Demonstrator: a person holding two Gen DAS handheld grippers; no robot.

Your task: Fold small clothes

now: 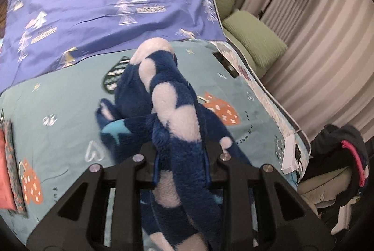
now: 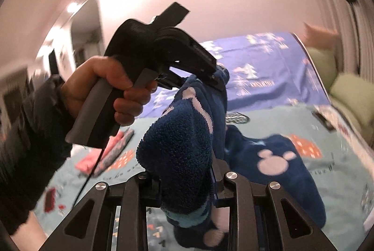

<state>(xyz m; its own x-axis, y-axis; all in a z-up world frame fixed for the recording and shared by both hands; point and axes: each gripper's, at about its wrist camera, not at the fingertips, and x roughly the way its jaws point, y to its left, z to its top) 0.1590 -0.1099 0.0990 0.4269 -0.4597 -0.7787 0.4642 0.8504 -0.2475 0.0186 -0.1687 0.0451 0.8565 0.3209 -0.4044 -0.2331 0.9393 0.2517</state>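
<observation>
A small dark blue fleece garment (image 1: pixel 177 115) with white mouse-head shapes hangs lifted above the light blue bed sheet (image 1: pixel 58 96). My left gripper (image 1: pixel 181 157) is shut on one edge of it, the fabric bunched between the fingers. My right gripper (image 2: pixel 187 181) is shut on another part of the same garment (image 2: pixel 180 148). In the right wrist view the left gripper (image 2: pixel 217 80), held in a hand, clamps the garment's upper edge, higher than my right gripper. The garment's lower part (image 2: pixel 275 162) trails on the bed.
A purple tree-print blanket (image 1: pixel 98 1) covers the far half of the bed. Green cushions (image 1: pixel 254 40) and curtains (image 1: pixel 322 45) lie to the right. A dark phone (image 1: pixel 228 64) and a white box (image 1: pixel 289 152) sit near the right bed edge. Pink folded cloth (image 2: pixel 88 162) lies left.
</observation>
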